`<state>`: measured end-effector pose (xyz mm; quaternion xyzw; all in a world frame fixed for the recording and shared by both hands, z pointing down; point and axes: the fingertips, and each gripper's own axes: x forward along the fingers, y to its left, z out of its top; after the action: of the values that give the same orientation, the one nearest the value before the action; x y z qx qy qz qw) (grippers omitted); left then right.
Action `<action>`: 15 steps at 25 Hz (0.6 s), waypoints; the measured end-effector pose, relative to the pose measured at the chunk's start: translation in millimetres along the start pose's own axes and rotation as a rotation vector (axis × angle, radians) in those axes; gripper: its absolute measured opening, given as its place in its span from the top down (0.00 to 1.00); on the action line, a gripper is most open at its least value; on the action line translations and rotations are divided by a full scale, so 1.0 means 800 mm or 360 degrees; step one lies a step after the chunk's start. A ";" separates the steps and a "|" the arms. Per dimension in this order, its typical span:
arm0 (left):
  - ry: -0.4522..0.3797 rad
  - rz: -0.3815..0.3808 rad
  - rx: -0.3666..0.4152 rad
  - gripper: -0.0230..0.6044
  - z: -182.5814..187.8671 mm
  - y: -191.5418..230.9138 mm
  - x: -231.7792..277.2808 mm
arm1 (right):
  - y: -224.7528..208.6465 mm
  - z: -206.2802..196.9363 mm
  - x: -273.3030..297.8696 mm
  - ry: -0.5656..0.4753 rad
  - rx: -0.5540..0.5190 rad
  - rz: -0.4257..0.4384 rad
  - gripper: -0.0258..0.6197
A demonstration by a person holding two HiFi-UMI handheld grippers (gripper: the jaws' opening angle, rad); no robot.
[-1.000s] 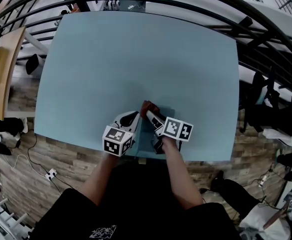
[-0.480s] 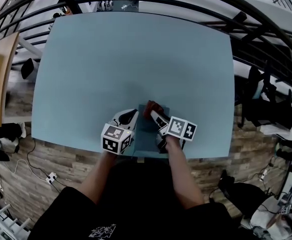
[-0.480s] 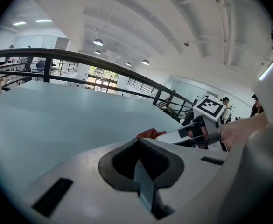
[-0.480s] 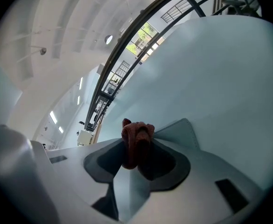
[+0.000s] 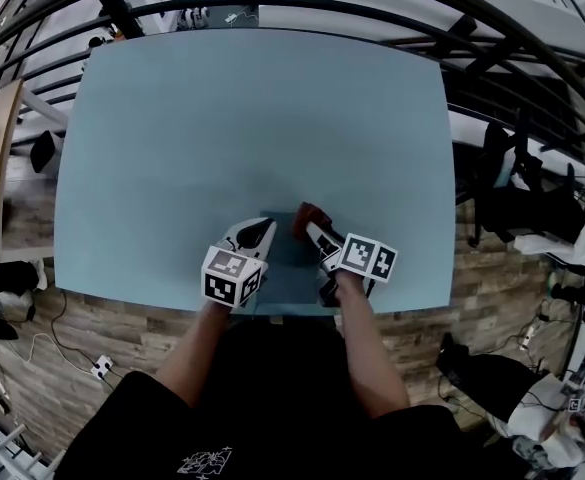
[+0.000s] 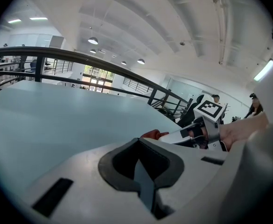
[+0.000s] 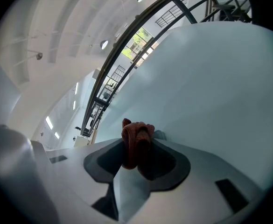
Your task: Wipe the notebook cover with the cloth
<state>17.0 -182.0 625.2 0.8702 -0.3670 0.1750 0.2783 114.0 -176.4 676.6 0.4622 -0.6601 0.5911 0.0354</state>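
Table [image 5: 252,118] open beyond notebook [image 5: 290,268]; railing [image 6: 80,56] past far edge

notebook [image 5: 290,268]: edges covered by left hand-held gripper [image 5: 260,232] and right hand-held gripper [image 5: 312,230]; | cloth [image 7: 136,141]: lower part hidden between jaws

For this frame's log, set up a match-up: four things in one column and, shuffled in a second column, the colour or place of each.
Things:
1. cloth
2. notebook
3. table
4. left gripper

Descriptions:
A. light blue, the broad surface under everything
B. red, pinched in the right gripper
C. at the notebook's left side, jaws together
D. darker teal, lying flat at the table's near edge

Pairs: 1-B; 2-D; 3-A; 4-C
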 end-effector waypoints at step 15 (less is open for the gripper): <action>0.0021 -0.0070 0.0040 0.95 0.007 -0.025 0.018 | -0.035 0.022 -0.039 -0.0116 0.0097 -0.0058 0.72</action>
<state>41.6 -181.8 621.0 0.8803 -0.3438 0.1791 0.2737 158.8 -169.1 673.7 0.4962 -0.6342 0.5929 0.0080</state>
